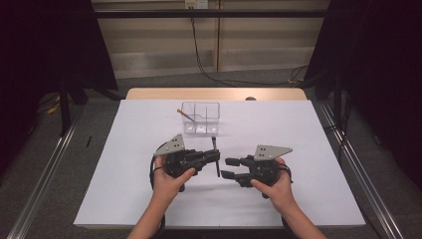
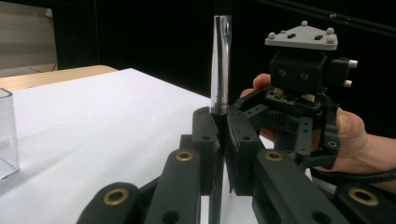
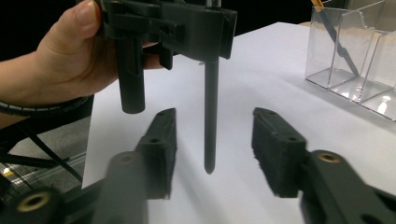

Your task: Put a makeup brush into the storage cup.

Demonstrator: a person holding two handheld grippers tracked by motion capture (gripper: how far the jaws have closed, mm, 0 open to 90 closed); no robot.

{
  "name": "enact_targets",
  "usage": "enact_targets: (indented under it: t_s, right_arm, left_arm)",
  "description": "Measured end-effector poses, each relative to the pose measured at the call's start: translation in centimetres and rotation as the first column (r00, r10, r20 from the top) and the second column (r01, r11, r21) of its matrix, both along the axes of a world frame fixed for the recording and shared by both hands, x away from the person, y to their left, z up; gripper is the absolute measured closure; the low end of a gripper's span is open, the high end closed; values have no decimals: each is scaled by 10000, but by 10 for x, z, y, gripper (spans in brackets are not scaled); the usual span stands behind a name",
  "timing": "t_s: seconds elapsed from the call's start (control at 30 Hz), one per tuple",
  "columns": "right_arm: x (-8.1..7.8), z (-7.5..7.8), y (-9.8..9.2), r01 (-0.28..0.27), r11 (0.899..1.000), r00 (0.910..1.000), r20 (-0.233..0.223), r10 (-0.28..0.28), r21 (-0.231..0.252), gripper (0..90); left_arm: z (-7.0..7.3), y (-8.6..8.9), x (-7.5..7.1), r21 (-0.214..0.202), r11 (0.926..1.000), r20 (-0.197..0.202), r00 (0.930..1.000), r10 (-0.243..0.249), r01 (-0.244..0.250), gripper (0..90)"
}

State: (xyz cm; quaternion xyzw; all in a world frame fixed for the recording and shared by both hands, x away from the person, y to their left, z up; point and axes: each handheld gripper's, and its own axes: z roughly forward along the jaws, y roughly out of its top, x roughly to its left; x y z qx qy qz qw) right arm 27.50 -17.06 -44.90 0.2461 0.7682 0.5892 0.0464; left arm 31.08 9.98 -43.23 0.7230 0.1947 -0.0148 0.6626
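Your left gripper clamped on pen, gripping near its middle. Pen stands crosswise to those jaws, clear cap end on one side, dark tip on other. Your right gripper just beside, jaws apart, not touching. In right gripper view, tip hangs between its spread jaws, above white sheet. Clear organizer sits farther back, well apart. Right hand nearer free tip.
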Motion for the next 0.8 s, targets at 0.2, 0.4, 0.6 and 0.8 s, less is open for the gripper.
enact_targets:
  t_s: [0.2, 0.4, 0.6, 0.8]
  right_arm:
    - [-2, 5, -8, 154, 9999, 9995, 272, -153, -35, 294]
    - [-3, 9, -20, 284, 9996, 9992, 294, -284, -2, 156]
    - [-6, 9, -33, 385, 9990, 9985, 398, -376, -208, 62]
    - [-7, 11, -48, 541, 9984, 9975, 461, -532, -174, 58]
  left_arm:
    - [1, 1, 1, 31, 10000, 25, 10000, 64, -64, 833]
    - [2, 1, 2, 35, 10000, 89, 9999, 49, -49, 831]
    - [3, 1, 1, 65, 10000, 133, 9999, 72, -72, 830]
    - [3, 2, 1, 59, 9998, 173, 9997, 195, -196, 833]
